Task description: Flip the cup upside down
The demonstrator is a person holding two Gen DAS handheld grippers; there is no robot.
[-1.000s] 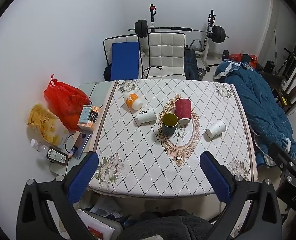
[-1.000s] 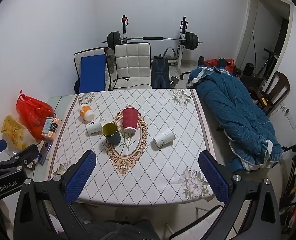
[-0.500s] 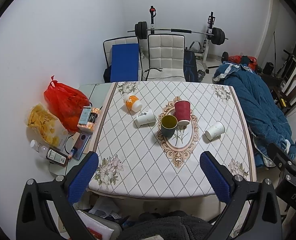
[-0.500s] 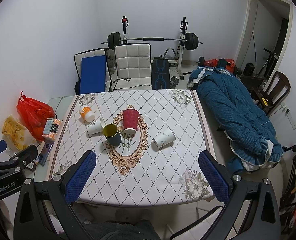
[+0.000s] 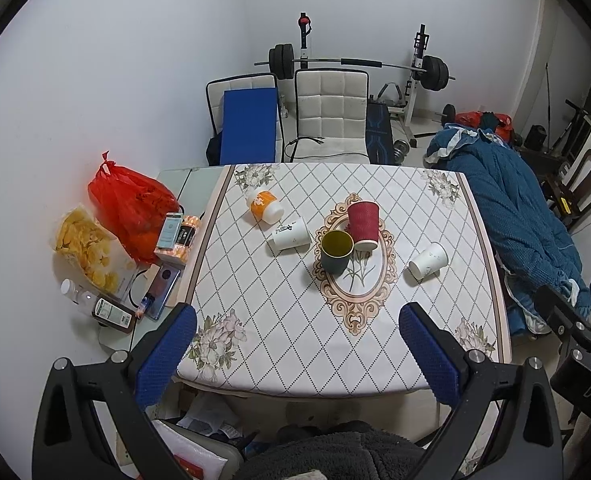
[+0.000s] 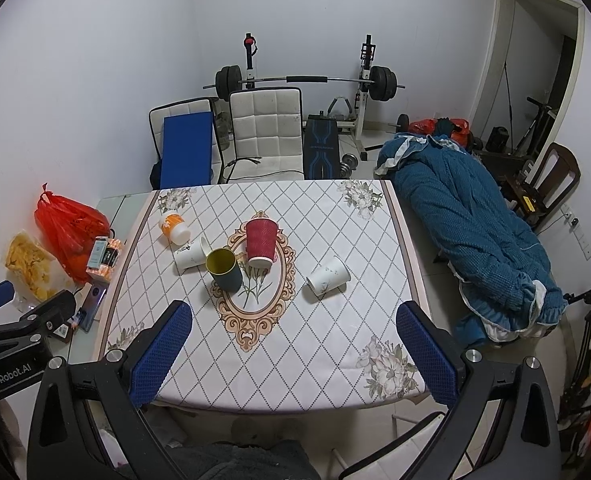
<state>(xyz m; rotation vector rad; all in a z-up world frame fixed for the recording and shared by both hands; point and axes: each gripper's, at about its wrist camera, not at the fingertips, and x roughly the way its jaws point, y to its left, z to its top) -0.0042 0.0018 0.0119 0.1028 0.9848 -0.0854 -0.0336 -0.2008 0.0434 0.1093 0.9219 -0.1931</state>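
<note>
Left gripper (image 5: 297,332): fingers spread wide, empty, held back above bench (image 5: 279,356) near edge for overview.
Right gripper (image 6: 293,330): likewise released, nothing grasped.
Green cup (image 5: 336,251): upright, mid-frame, likely target; red cup (image 5: 362,221) already inverted.

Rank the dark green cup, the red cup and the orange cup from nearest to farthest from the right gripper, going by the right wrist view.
From the right gripper:
1. Dark green cup, upright at the medallion's left edge.
2. Red cup, rim down, just behind it.
3. Orange cup, on its side near the table's far left corner.
</note>
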